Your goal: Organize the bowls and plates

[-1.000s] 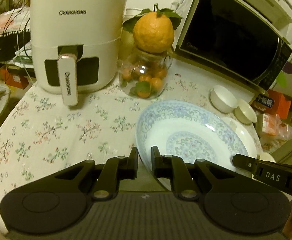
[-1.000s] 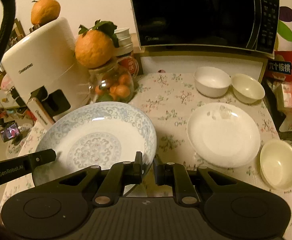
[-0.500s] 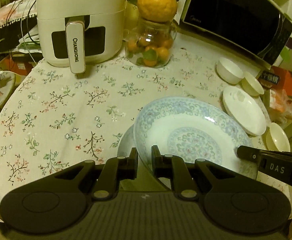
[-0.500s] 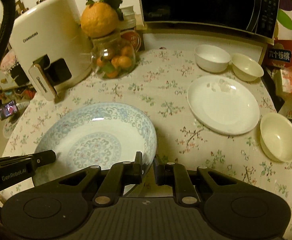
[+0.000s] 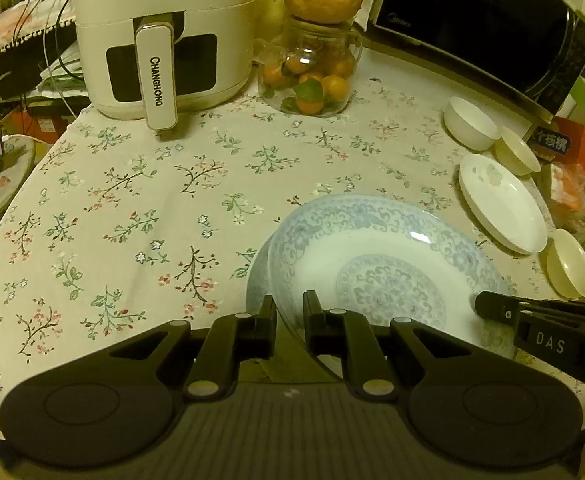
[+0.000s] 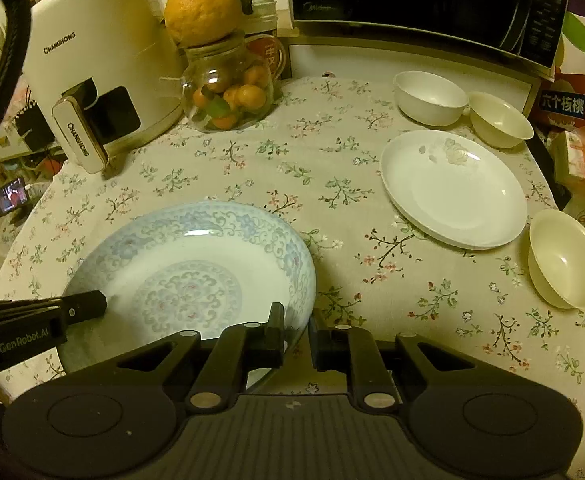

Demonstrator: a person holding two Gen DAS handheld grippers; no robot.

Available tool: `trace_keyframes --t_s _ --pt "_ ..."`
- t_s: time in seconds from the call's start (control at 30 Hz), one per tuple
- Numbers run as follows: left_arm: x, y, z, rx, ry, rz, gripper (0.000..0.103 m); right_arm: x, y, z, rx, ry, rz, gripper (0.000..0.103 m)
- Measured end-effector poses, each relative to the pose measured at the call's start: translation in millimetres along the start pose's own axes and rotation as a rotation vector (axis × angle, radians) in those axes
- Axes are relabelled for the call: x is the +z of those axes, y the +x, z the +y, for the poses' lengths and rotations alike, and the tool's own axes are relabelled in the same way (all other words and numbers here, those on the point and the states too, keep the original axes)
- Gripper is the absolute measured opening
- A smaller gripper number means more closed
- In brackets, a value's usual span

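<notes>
A large blue-patterned plate is held over the near part of the floral tablecloth. My left gripper is shut on its left rim, and my right gripper is shut on its right rim. A plain white plate lies at the right of the table. Behind it stand a white bowl and a cream bowl. Another cream bowl sits at the table's right edge.
A white air fryer stands at the back left. A glass jar of small oranges carries a big orange on top. A black microwave fills the back right. Boxes and bags crowd the right edge.
Both grippers have pulled back toward the near edge with the blue-patterned plate, so the appliances look farther off and more tablecloth shows. The white plate and bowls have not moved.
</notes>
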State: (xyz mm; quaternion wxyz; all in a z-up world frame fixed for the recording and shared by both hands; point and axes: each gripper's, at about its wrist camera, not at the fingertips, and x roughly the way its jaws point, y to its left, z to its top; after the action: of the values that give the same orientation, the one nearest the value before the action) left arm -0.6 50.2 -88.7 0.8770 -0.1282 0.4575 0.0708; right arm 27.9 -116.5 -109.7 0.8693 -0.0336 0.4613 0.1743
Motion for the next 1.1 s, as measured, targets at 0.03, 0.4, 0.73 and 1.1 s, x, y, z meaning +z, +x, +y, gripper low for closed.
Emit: trace_keyframes --t_s 0.03,0.4,0.73,1.1 --pt "0 1 0 0.003 0.000 0.002 0.011 -1 0 1 0.000 -0.002 0.001 0.014" --pt "-3 6 5 0.031 -0.001 0.026 0.011 -1 11 9 -0.001 -0.030 0.024 0.014" --pt "-4 9 4 0.050 0.012 0.028 0.012 -4 17 13 -0.013 -0.048 0.037 0.014" --pt "-7 12 -2 0.077 0.049 0.014 0.012 -6 24 15 -0.036 -0.066 0.049 0.016"
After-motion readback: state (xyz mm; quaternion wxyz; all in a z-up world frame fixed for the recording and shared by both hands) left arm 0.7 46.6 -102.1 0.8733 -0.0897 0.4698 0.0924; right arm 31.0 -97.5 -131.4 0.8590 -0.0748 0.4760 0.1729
